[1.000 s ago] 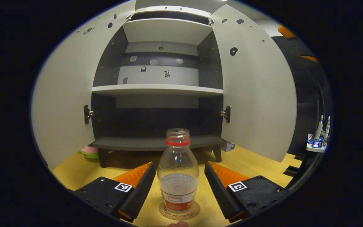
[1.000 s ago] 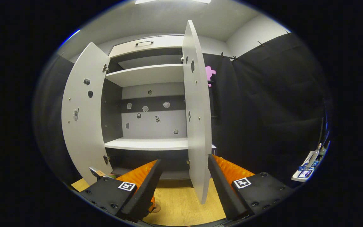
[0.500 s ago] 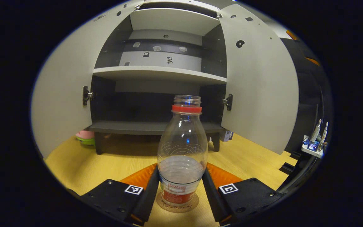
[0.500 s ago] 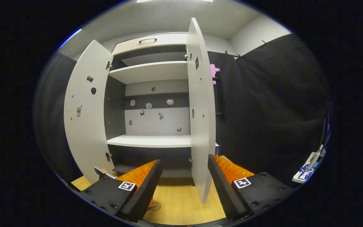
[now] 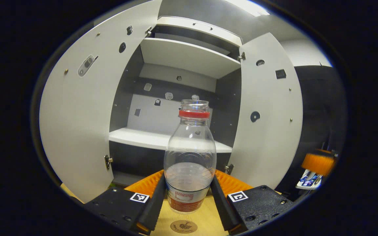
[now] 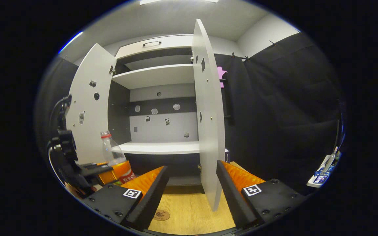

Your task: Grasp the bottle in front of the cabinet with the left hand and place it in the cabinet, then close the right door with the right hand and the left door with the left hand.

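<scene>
In the left gripper view, the left hand-held gripper (image 5: 189, 200) is clamped on the bottle (image 5: 190, 164), both fingers (image 5: 153, 208) pressing its lower body at the label. The bottle stands upright, clear with a red neck ring, no cap and a little liquid low down. It is lifted off the wooden surface (image 5: 205, 223), above a round coaster (image 5: 183, 226) that lies at 6 o'clock. Behind the bottle the cabinet (image 5: 182, 59) is open, its left door (image 5: 77, 124) swung out at 9 o'clock and its right door (image 5: 267, 127) at 3 o'clock, with a white shelf (image 5: 143, 139) across the middle.

In the right gripper view, the right hand-held gripper (image 6: 189, 196) has its fingers apart with nothing between them, and the edge of the right door (image 6: 208, 131) rises at 12 o'clock just beyond them. At 9 o'clock the left hand-held gripper (image 6: 110, 172) holds the bottle (image 6: 115, 157) in front of the left door (image 6: 87, 111).
</scene>
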Demonstrator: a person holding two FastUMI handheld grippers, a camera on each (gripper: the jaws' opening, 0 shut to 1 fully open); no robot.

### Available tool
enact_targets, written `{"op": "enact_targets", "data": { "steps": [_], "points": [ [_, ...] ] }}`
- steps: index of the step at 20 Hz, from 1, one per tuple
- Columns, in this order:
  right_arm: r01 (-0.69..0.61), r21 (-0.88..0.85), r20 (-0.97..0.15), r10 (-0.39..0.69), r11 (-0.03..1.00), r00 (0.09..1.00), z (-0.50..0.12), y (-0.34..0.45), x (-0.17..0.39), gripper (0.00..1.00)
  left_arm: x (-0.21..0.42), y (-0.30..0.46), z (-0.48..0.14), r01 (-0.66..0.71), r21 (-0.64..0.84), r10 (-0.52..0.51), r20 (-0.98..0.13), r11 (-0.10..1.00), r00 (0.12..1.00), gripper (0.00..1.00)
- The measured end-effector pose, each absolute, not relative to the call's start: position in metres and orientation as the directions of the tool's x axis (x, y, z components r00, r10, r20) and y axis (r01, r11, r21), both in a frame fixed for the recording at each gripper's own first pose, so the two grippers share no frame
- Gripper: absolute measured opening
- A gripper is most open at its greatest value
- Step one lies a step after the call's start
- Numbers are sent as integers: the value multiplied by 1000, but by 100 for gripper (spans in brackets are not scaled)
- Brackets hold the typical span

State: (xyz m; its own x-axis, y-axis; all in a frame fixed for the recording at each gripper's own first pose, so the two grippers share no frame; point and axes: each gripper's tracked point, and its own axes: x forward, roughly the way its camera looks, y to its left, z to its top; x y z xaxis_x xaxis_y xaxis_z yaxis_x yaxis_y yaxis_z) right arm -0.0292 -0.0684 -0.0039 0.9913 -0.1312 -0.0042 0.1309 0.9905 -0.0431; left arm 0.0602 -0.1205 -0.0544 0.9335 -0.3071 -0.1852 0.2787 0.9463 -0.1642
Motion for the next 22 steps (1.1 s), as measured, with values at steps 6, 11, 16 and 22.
{"op": "enact_targets", "data": {
  "steps": [6,11,16,22],
  "points": [
    [164,-54,-2,-165,985,986,-4,-81,-37,97,138,-103,41,257,-107,-269,-116,960,956,73],
    [215,-43,0,-215,976,977,-3,-99,-48,97,225,-120,64,272,-125,-288,-136,954,948,73],
    [285,-46,-17,-286,957,958,-8,-123,-58,97,296,-138,16,258,-115,-279,-249,959,928,74],
    [350,-38,-26,-351,936,936,-10,-143,-69,97,345,-150,-24,239,-83,-253,-294,968,922,74]
  ]
}}
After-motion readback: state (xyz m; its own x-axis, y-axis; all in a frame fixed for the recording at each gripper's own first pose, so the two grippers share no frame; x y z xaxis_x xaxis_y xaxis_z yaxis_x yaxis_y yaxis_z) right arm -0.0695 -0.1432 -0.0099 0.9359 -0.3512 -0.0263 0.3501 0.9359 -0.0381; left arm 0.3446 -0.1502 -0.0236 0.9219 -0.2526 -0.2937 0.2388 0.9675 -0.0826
